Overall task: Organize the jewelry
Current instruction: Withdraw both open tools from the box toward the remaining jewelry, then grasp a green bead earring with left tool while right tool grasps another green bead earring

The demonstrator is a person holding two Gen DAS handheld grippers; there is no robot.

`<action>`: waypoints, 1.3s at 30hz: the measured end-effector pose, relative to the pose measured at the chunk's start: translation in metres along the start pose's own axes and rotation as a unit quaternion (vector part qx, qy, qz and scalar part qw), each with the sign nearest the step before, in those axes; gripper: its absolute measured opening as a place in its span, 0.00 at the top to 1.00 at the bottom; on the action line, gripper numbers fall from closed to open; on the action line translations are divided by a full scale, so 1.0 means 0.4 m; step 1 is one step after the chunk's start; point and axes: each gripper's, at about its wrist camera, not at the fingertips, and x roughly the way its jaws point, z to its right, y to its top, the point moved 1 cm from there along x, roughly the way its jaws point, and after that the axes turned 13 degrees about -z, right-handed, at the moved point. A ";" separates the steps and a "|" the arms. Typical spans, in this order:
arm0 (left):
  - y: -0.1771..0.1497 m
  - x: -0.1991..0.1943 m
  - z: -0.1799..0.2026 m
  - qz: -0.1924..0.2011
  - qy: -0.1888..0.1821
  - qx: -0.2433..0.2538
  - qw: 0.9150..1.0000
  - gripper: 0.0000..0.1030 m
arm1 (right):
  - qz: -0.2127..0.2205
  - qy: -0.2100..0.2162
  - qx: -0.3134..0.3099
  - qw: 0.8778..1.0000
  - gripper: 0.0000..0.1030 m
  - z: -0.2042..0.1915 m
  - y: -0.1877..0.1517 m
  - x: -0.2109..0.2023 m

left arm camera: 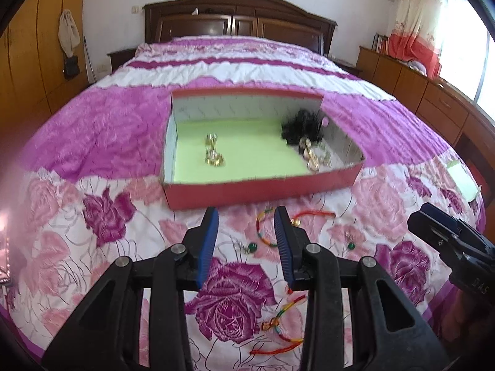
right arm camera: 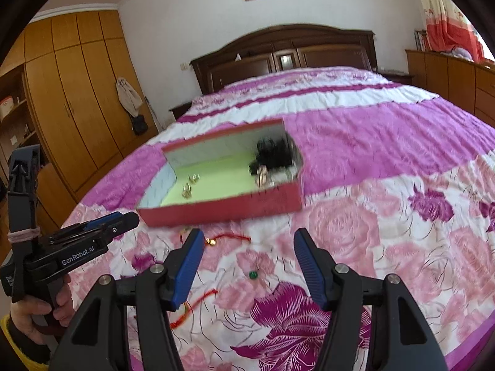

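Observation:
A red box (left arm camera: 263, 190) with a green floor lies on the floral bedspread. Inside are gold rings (left arm camera: 213, 154), a black fluffy piece (left arm camera: 301, 126) and gold jewelry (left arm camera: 315, 156). In front of the box lie a colourful cord bracelet (left arm camera: 266, 230), a red cord with a gold bell (left arm camera: 312, 215), two green bead earrings (left arm camera: 252, 245) (left arm camera: 351, 245) and a second colourful cord (left arm camera: 278, 324). My left gripper (left arm camera: 246, 213) hovers open over these, holding nothing. My right gripper (right arm camera: 247, 235) is open above one green earring (right arm camera: 253, 275), also holding nothing. The red box (right arm camera: 222, 211) lies just beyond it.
The bedspread (left arm camera: 102, 216) covers a wide bed with a dark headboard (left arm camera: 238, 18). A wooden wardrobe (right arm camera: 77, 92) stands on the left and a low dresser (left arm camera: 433, 99) on the right. A green sheet (left arm camera: 462, 179) lies near the bed's right edge. A hand (right arm camera: 34, 312) holds the left gripper.

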 end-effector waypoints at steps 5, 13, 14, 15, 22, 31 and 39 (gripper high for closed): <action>-0.022 0.045 -0.007 -0.029 0.004 0.000 1.000 0.72 | -0.026 0.001 -0.005 1.000 0.39 0.000 -0.015 0.039; -0.039 0.105 -0.023 -0.070 -0.015 -0.017 0.997 0.72 | -0.068 -0.008 -0.005 0.998 0.46 0.003 -0.024 0.096; -0.041 0.112 -0.024 -0.074 -0.017 -0.019 0.997 0.72 | -0.073 -0.008 -0.004 0.997 0.47 0.004 -0.024 0.103; -0.042 0.117 -0.024 -0.077 -0.019 -0.019 0.997 0.72 | -0.079 -0.007 -0.003 0.997 0.49 0.005 -0.026 0.111; -0.041 0.153 -0.014 -0.089 -0.042 -0.018 0.995 0.75 | -0.106 0.007 -0.008 0.994 0.59 0.003 -0.035 0.154; -0.042 0.188 -0.027 -0.099 -0.043 -0.024 0.994 0.93 | -0.128 0.023 0.000 0.992 0.61 0.014 -0.046 0.194; -0.043 0.189 -0.039 -0.094 -0.057 -0.034 0.993 0.96 | -0.135 0.025 0.002 0.991 0.63 0.018 -0.046 0.210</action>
